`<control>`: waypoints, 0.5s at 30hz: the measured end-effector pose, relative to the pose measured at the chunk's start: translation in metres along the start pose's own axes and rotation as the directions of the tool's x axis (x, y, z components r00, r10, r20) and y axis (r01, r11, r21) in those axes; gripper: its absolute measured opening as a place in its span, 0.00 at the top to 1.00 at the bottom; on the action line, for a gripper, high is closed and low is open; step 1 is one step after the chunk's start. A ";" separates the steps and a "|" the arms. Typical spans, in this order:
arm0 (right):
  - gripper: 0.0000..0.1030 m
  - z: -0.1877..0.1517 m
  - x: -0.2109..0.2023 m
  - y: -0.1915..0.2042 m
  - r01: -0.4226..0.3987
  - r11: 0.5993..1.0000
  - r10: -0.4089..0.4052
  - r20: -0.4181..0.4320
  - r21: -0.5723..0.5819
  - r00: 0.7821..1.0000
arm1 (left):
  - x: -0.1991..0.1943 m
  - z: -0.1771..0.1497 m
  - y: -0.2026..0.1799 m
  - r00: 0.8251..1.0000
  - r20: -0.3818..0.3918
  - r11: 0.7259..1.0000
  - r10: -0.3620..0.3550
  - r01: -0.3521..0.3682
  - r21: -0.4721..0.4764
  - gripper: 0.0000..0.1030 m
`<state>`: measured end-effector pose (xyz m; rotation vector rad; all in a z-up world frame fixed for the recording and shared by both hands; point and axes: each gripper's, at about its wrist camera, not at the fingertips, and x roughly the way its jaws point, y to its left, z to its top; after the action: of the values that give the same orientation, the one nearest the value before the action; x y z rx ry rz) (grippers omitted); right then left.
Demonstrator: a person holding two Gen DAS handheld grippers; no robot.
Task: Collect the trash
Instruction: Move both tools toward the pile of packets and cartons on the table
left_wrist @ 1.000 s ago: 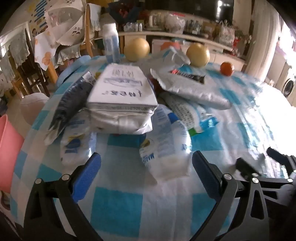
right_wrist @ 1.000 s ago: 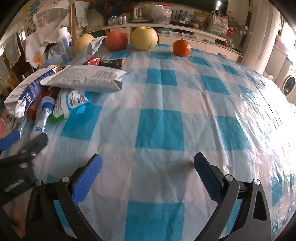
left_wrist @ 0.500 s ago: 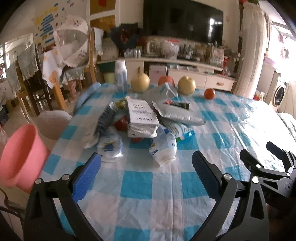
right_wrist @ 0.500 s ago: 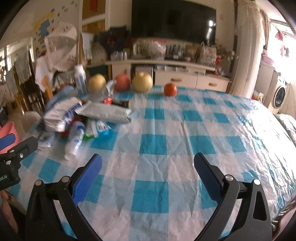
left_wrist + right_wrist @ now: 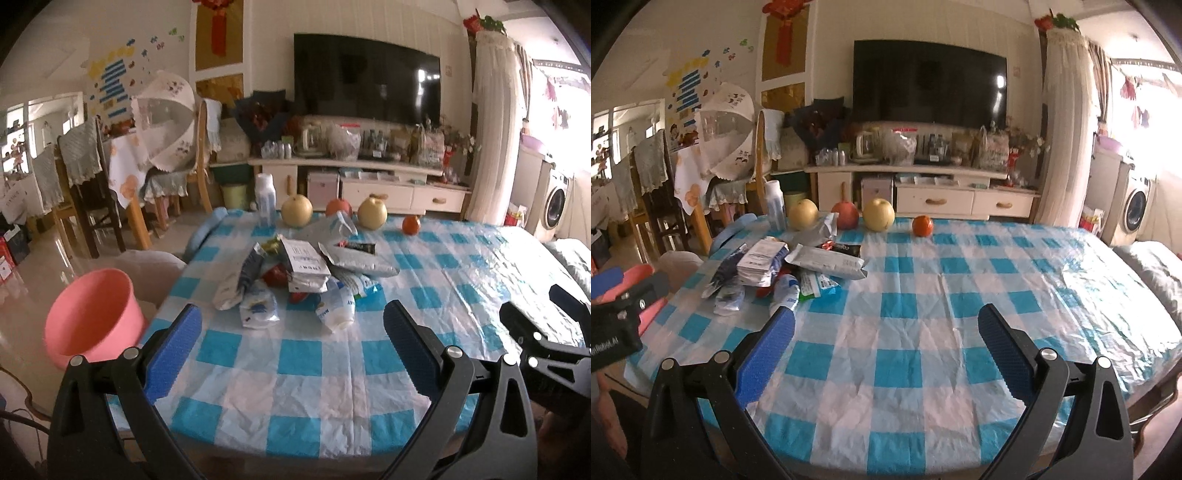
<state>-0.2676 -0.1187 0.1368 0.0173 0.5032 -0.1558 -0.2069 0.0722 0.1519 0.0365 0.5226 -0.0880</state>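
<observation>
**Blue-checked table awaits a clear-out**

Crinkly plastic and foil wrappers lie in a loose heap of trash (image 5: 303, 273) on the far-left part of the blue-and-white checked plastic tablecloth (image 5: 295, 354). The left gripper (image 5: 291, 343) and the right gripper (image 5: 886, 343) both hover at the near edge, jaws spread wide and empty. The packets look light, soft and slippery, probably best pinched at a flat sealed edge. A round pink plastic tub (image 5: 92, 314) stands off the table's left side. Beyond, four fruits line the far edge before a dark television (image 5: 365, 88).
</observation>
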 end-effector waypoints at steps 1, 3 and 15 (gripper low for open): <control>0.04 0.000 -0.004 0.001 0.004 1.000 -0.004 0.005 -0.002 1.000 | -0.008 0.000 0.002 1.000 0.012 1.000 0.001 -0.001 0.000 0.04; 0.04 0.001 -0.015 0.003 0.007 1.000 -0.007 0.022 -0.003 1.000 | -0.017 0.001 0.002 0.999 0.031 1.000 0.008 -0.008 0.002 0.04; 0.04 0.001 -0.061 0.012 0.015 1.000 -0.012 0.118 -0.022 0.993 | -0.057 0.006 0.012 0.992 0.116 0.998 0.059 -0.061 0.012 0.04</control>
<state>-0.3181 -0.0977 0.1668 -0.0177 0.3874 -0.1632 -0.2520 0.0881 0.1855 0.0621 0.4050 -0.0353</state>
